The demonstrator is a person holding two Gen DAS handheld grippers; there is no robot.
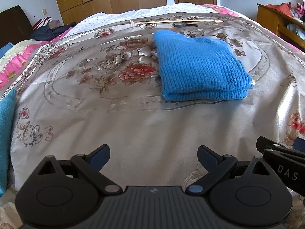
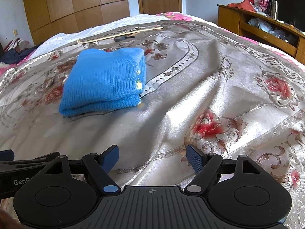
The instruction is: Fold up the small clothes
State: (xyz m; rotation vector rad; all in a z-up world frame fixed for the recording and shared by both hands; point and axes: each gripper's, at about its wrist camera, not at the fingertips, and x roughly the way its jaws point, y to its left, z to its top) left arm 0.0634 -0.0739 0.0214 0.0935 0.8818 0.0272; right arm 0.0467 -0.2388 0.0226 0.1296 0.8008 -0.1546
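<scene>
A blue ribbed knit sweater [image 1: 200, 66] lies folded into a thick rectangle on the floral bedspread [image 1: 114, 124]. It also shows in the right wrist view [image 2: 103, 84], with small yellow buttons on its right edge. My left gripper [image 1: 153, 155] is open and empty, held above the near part of the bed, well short of the sweater. My right gripper [image 2: 152, 159] is open and empty too, close beside the left one. Part of the right gripper [image 1: 282, 156] shows at the right edge of the left wrist view.
A long thin stick [image 1: 175, 21] and a dark magnifying glass [image 1: 181, 25] lie at the far end of the bed. A teal cloth [image 1: 5, 133] hangs at the bed's left edge. A wooden cabinet [image 2: 266, 30] with clutter stands to the right; wardrobes and a door are behind.
</scene>
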